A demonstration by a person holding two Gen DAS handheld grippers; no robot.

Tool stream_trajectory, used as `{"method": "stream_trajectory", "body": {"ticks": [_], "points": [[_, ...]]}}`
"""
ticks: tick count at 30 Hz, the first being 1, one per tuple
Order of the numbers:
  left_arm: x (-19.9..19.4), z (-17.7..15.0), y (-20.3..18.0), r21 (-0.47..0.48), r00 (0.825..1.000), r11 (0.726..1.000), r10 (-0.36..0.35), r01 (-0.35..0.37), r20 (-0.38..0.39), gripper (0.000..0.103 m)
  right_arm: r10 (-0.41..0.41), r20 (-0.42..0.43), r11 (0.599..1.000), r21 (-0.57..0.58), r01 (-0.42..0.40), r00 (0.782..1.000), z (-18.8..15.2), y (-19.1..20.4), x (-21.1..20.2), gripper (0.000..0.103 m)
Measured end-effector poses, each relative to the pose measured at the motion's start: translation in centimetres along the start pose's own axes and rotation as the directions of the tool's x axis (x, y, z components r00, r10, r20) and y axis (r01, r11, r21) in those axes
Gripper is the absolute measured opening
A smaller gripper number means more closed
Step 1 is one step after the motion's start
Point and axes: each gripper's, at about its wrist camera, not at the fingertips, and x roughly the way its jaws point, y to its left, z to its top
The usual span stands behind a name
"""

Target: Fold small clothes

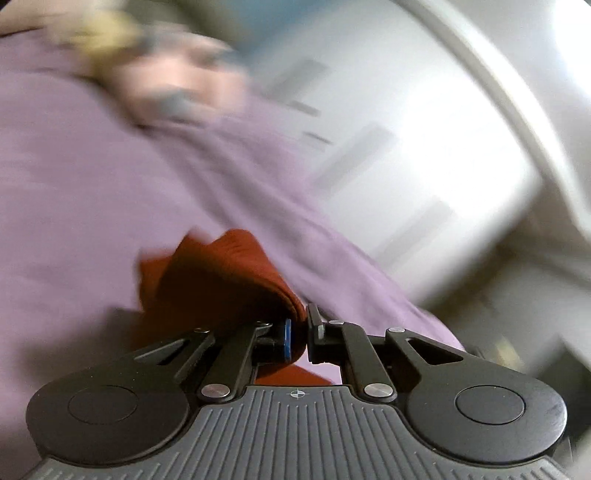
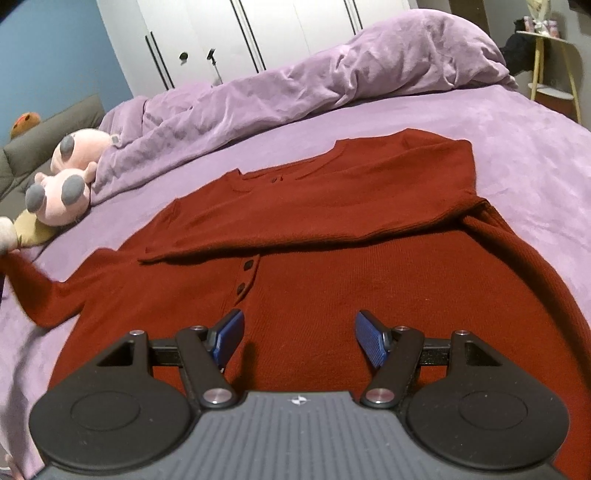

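Note:
A rust-red knit sweater lies flat on the purple bed cover, its right sleeve folded across the chest. The left sleeve stretches off to the left edge and looks lifted at its end. My right gripper hovers open just above the sweater's lower front, nothing between its blue pads. In the blurred left wrist view, my left gripper is shut on a bunched piece of the red sleeve, held above the purple cover.
A heaped purple duvet runs along the far side of the bed. Pink plush toys lie at the left by a grey headboard. White wardrobe doors stand behind, a small side table at the right.

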Motion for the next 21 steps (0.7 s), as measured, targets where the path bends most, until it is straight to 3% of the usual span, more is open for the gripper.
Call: {"method": "stream_trajectory", "body": {"ticks": [1, 5, 10, 15, 19, 20, 21], "points": [[1.3, -1.1, -2.3, 0.045, 0.998, 0.998, -0.042, 0.044, -0.046, 0.012, 0.004, 0.003, 1.000, 0.005, -0.004, 1.000, 0.0, -0.1, -0.1, 0.067], [5.3, -6.0, -6.8, 0.107, 0.971, 0.986, -0.102, 0.128, -0.218, 0.044, 0.019, 0.004, 1.000, 0.000, -0.019, 1.000, 0.4, -0.5, -0.5, 0.067], [7.0, -11.4, -5.7, 0.130, 0.928, 0.992, 0.042, 0.006, -0.370, 0.044, 0.059, 0.000, 0.998, 0.020, -0.059, 0.998, 1.6, -1.2, -0.1, 0.067], [6.8, -13.3, -2.8, 0.148, 0.897, 0.977, 0.198, -0.150, -0.395, 0.044, 0.183, -0.009, 0.979, 0.093, -0.182, 0.983, 4.6, -0.6, 2.7, 0.067], [6.0, -12.9, -0.3, 0.106, 0.895, 0.979, 0.200, -0.172, -0.400, 0.045, 0.278, -0.040, 0.949, 0.166, -0.268, 0.960, 7.2, 0.8, 6.9, 0.066], [5.6, -12.7, -0.1, 0.105, 0.895, 0.979, 0.200, -0.172, -0.398, 0.045, 0.301, -0.051, 0.938, 0.199, -0.285, 0.952, 7.8, 1.0, 8.2, 0.064], [5.9, -12.5, 0.0, 0.107, 0.896, 0.980, 0.199, -0.170, -0.398, 0.045, 0.311, -0.064, 0.928, 0.236, -0.288, 0.948, 8.2, 1.1, 9.1, 0.053]]}}
